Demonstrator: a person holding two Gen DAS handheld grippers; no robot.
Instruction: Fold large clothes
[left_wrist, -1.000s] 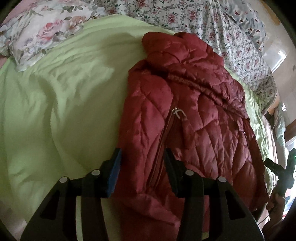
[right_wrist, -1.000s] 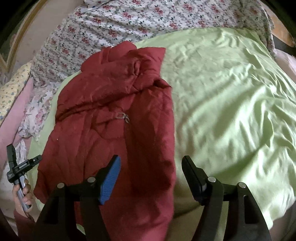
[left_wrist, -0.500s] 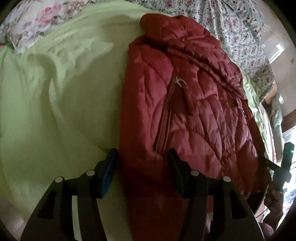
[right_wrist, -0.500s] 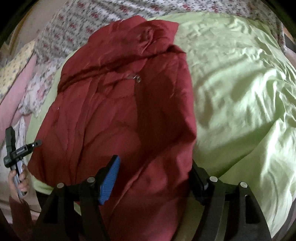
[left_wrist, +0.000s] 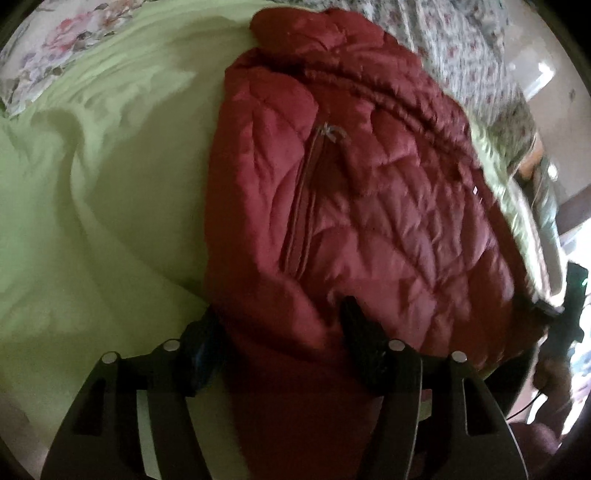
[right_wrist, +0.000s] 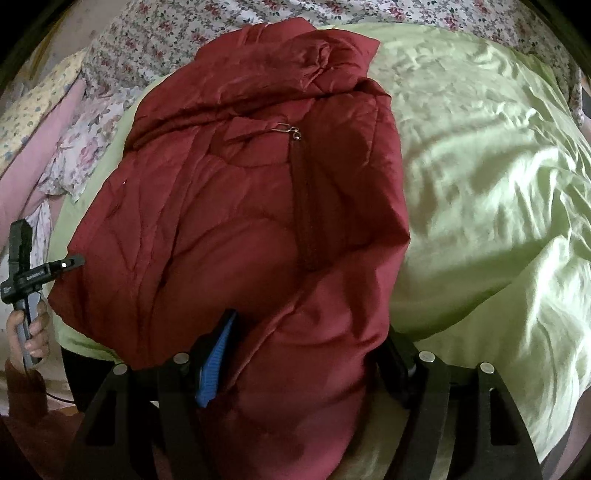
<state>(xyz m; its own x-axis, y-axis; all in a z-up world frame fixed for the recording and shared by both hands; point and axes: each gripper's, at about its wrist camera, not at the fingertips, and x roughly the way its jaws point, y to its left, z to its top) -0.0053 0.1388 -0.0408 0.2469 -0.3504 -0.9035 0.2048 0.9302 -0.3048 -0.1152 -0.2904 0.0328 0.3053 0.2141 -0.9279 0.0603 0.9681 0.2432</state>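
I've both tongs at the jacket (left_wrist: 351, 206) hem, 6 o'clock: left gripper (left_wrist: 280, 343) just widening, right gripper (right_wrist: 303, 354) wide, straddling padding, probably ungripped. Bite deep, evenly.

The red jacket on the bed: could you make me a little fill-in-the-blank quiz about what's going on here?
1. The jacket lies on a ____ green sheet.
2. The jacket's zip is done ____.
3. The pad on one finger of the right gripper is ____ in colour.
4. The bedding beyond the sheet has a ____ print.

Missing words: light; up; blue; floral
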